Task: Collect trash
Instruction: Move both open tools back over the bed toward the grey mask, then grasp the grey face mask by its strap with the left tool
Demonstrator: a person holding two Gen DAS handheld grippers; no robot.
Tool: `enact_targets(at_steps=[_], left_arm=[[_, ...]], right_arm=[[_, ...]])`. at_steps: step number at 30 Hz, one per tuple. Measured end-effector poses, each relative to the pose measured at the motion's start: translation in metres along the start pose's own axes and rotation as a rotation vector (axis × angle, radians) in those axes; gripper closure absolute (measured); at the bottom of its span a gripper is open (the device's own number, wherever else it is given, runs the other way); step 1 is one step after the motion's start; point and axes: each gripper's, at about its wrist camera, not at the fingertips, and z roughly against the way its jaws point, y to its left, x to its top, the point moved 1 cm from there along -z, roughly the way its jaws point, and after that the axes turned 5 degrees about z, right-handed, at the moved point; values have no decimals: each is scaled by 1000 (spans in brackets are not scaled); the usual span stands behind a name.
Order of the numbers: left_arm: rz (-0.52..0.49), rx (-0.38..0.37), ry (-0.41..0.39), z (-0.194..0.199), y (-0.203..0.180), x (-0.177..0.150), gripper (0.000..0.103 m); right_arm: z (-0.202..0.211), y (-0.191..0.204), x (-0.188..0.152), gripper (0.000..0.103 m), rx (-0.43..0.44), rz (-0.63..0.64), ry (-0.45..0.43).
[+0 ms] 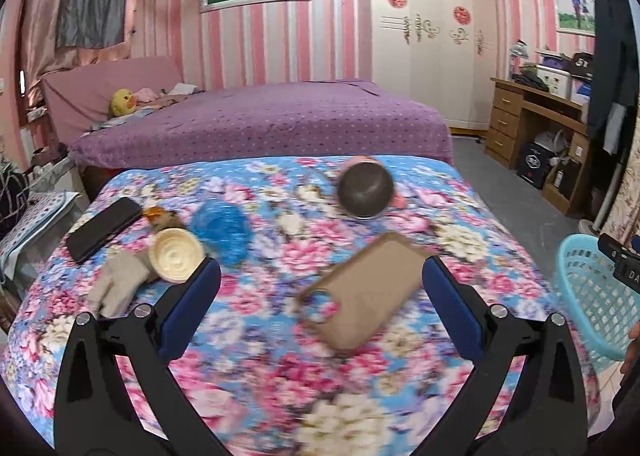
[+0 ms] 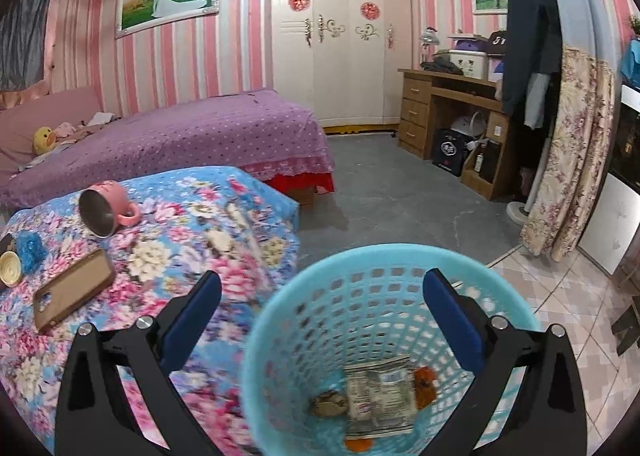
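Observation:
My left gripper point(image 1: 320, 276) is open above the floral bedspread point(image 1: 256, 336), with a brown phone case point(image 1: 360, 290) lying between its fingers. To its left lie a cream lid point(image 1: 176, 255), a crumpled beige paper point(image 1: 116, 290), a blue scrunched wrapper point(image 1: 220, 228) and an orange wrapper point(image 1: 158, 216). My right gripper point(image 2: 322, 290) is open over the turquoise mesh basket point(image 2: 288, 296), empty. Inside the basket lie a printed packet point(image 2: 380, 396), a brown scrap point(image 2: 329, 403) and orange pieces point(image 2: 424, 382).
A black phone point(image 1: 104, 228) and a tipped pink mug point(image 1: 366, 190) rest on the bedspread. Behind stands a purple bed point(image 1: 260, 120). A wooden desk point(image 2: 448, 112) and wardrobe point(image 2: 336, 36) line the far wall. The basket point(image 1: 592, 296) stands on the floor right of the bed.

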Motion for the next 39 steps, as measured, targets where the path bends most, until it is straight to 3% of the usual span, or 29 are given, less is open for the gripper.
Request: enact_targets(at_steps=[16,29,34,37,39], left_arm=[[81,153,52,-18,123,-2,6],[193,214,200,-48,207,-18,6],[203,179,250,-58,217,-21,23],[182,157,287,-66,215,-26,37],[182,132,313,-72,215,-29,53]], right_arm=[[-6,111,-3,5,128,92,12],[-7,170,-10,5,184,136,43],[-9,184,-11,5,216,157,69],[-9,190,-11,5,236,159,78],[-8,197,-11,5,246,172,84]])
